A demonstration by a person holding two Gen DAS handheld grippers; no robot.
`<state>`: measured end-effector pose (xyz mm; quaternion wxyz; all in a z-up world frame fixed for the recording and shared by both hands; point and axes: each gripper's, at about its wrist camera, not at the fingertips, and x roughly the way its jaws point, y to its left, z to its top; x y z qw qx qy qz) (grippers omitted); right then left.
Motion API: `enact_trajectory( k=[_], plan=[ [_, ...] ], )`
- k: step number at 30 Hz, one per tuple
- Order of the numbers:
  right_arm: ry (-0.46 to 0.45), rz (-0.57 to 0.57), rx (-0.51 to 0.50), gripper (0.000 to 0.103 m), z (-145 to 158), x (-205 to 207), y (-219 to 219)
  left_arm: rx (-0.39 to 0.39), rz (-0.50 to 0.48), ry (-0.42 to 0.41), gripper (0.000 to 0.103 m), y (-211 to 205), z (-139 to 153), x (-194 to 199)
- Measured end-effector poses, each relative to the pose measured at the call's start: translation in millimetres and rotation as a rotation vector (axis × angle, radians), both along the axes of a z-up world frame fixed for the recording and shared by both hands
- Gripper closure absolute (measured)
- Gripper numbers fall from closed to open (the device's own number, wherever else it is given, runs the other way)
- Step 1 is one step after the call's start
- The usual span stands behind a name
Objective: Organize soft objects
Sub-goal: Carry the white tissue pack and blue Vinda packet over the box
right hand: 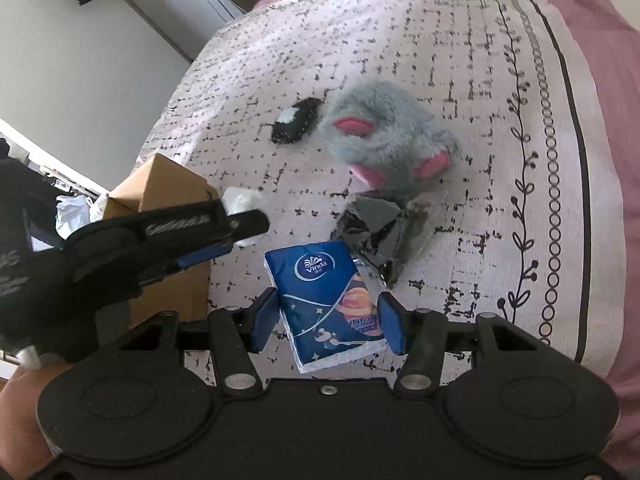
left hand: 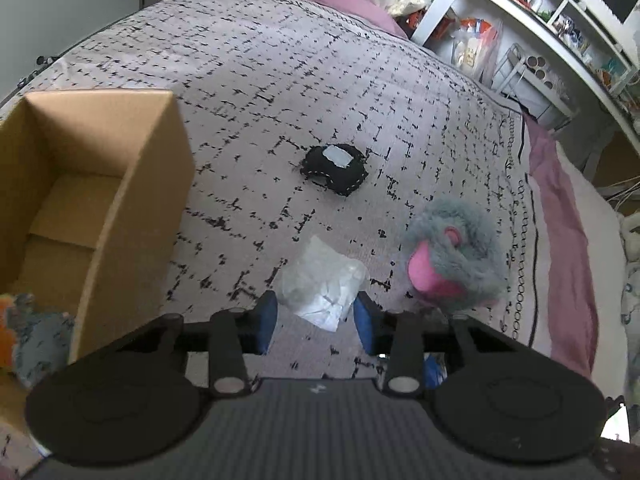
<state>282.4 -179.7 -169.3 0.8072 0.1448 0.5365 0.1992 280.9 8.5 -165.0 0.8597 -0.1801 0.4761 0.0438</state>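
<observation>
We note the left tool (left hand: 316, 322) spread wide, its blue pads either side of a clear plastic packet (left hand: 322, 282) lying on the bed (left hand: 280, 80); contact cannot be confirmed. The right tool (right hand: 326, 322) is likewise wide open, straddling a blue tissue pack (right hand: 326, 300), pads not pressing it. The grey-pink plush (right hand: 388, 136) lies beyond, and the cardboard box (left hand: 100, 184) sits to the left.

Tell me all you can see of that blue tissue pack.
The tissue pack is a soft, flat packet in glossy blue wrap with a white Vinda logo and a planet drawing. It lies tilted on the patterned bedspread, between the open fingers of the right gripper. Its far corner meets a crumpled dark wrapper.
</observation>
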Motion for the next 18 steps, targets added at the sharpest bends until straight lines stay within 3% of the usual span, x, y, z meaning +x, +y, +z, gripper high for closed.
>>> enact_trajectory(
  k=[18],
  plan=[
    [-0.153,-0.006,-0.065,0.051,53,-29,17,-0.042,0.021,-0.104,0.062,28,62,-77]
  ],
)
